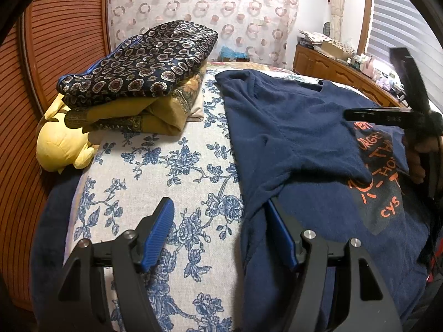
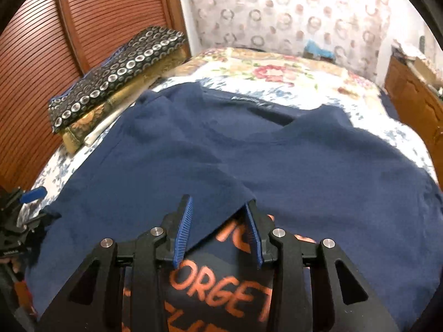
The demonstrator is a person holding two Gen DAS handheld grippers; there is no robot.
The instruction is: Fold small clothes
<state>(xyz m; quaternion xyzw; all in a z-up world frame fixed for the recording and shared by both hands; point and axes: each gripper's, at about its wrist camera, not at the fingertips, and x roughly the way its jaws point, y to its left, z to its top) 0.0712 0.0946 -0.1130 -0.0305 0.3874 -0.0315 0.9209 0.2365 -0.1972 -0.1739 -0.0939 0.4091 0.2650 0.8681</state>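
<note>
Navy T-shirt [image 2: 318, 160] with orange lettering lies on the bed, one sleeve folded inward.

The navy blue cotton-like t-shirt [image 2: 318, 166] is soft, matt cloth with flat orange print. The blue-flowered bed cover [image 1: 155, 171] looks woven and slightly rough. The left hand-held gripper [image 1: 218, 232] has matt black plastic arms, ribbed blue pads [image 1: 159, 232] and shiny metal pins.

Navy t-shirt [image 1: 304, 127] orange lettering, blue-floral bedsheet [image 1: 166, 166]
</note>
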